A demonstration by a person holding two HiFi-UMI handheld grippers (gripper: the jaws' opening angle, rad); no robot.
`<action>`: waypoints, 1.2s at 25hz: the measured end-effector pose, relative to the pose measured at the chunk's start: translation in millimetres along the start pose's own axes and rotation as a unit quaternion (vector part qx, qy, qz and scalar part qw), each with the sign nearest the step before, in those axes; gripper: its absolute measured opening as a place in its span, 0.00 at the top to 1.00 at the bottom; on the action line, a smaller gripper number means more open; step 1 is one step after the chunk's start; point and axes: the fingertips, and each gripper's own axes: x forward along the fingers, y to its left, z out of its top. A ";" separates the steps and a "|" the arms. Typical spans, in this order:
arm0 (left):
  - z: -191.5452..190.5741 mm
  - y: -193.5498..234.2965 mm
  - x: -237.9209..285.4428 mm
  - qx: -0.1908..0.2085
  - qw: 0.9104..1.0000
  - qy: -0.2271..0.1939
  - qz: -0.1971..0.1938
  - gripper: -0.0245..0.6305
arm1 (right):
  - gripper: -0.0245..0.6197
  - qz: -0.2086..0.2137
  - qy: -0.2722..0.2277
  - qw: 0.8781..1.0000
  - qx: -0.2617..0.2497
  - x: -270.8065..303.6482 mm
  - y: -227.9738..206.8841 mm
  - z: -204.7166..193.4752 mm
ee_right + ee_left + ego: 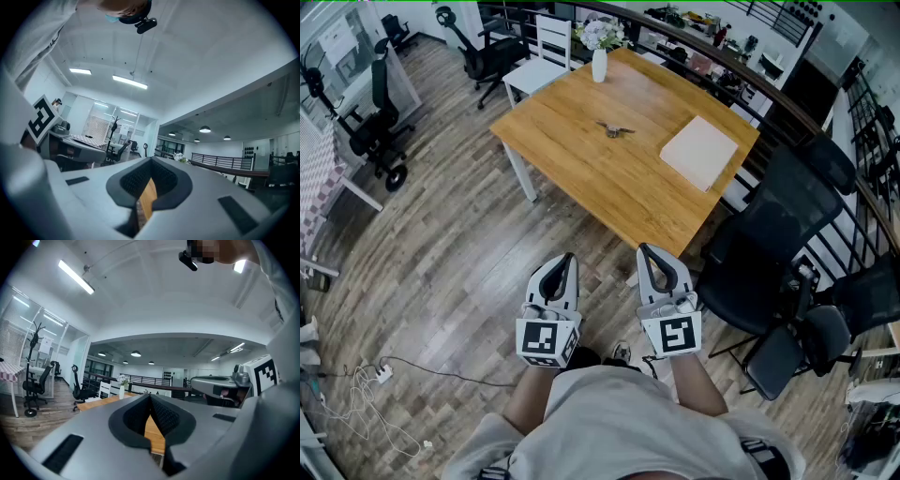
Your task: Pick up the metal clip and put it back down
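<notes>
Between the left gripper's (pixel 151 397) jaws: nothing held; the pads (pixel 167 417) meet tip to tip, and only a thin sliver of desk wood shows through the slit below the tips.
Between the right gripper's (pixel 151 162) jaws: nothing held; its pads (pixel 164 177) are also closed together at the tips, with the same narrow slit below.
Position of the two grippers: side by side near the person's chest, over the wooden floor (pixel 441 272), short of the desk's near corner and touching nothing.
Metal clip (pixel 615 129): lying on the desk (pixel 581 164) about mid-top, a little toward the far-left edge, well apart from both grippers.
Pale board (pixel 700 152): flat on the desk near its right corner, apart from the metal clip.
Vase (pixel 599 66): white, upright with flowers, at the desk's far corner.
White chair (pixel 546 52): just beyond the far-left edge.
Black office chair (pixel 773 244): beside the near-right edge.
</notes>
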 end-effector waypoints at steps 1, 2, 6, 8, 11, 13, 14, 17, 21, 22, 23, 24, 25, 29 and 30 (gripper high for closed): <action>0.1 4.8 0.2 -0.003 1.000 -0.002 -0.001 0.93 | 0.92 0.001 0.001 1.000 -0.003 4.1 2.7 -0.5; -0.3 9.9 0.1 -0.006 1.000 -0.003 -0.001 0.93 | 0.92 0.002 0.002 1.000 -0.007 8.2 5.7 -0.8; -10.1 34.5 -6.5 -0.015 1.000 0.003 0.003 0.93 | 0.92 0.005 0.006 1.000 -0.026 22.0 23.5 -2.1; -17.3 47.1 -9.4 -0.019 1.000 0.012 0.002 0.93 | 0.92 0.001 0.010 1.000 -0.022 28.7 30.9 -4.3; -22.1 57.8 -8.5 -0.021 0.999 0.018 -0.017 0.93 | 0.92 -0.015 0.015 1.000 -0.012 38.6 35.8 -8.6; -26.9 63.7 -5.5 -0.019 0.999 0.023 -0.031 0.93 | 0.92 -0.024 0.020 0.999 -0.013 44.8 40.2 -15.0; -31.0 68.1 -2.8 -0.021 0.999 0.027 -0.035 0.93 | 0.92 -0.027 0.026 0.999 -0.015 48.4 43.0 -20.3; -43.1 79.3 9.2 -0.035 0.998 0.041 -0.042 0.93 | 0.92 -0.031 0.044 0.999 0.001 58.2 46.0 -36.9; -49.7 84.6 36.2 -0.038 0.997 0.047 -0.054 0.93 | 0.92 -0.035 0.079 0.995 0.042 75.3 28.9 -63.7; -48.9 87.5 44.7 -0.038 0.997 0.048 -0.056 0.93 | 0.92 -0.036 0.081 0.995 0.045 83.4 23.4 -66.7; -47.6 91.2 53.8 -0.038 0.996 0.048 -0.058 0.93 | 0.92 -0.036 0.081 0.995 0.045 92.6 17.6 -68.6; -46.1 95.7 64.2 -0.037 0.996 0.049 -0.059 0.93 | 0.92 -0.036 0.081 0.995 0.046 102.8 11.1 -70.2; -44.4 100.8 76.3 -0.035 0.996 0.049 -0.059 0.93 | 0.92 -0.036 0.079 0.995 0.047 114.4 3.5 -72.3; -36.2 124.9 136.1 -0.028 0.997 0.052 -0.051 0.93 | 0.92 -0.033 0.073 0.995 0.059 169.8 -31.9 -86.5; -34.3 130.1 151.5 -0.027 0.997 0.053 -0.049 0.93 | 0.92 -0.030 0.073 0.995 0.064 183.5 -40.9 -90.7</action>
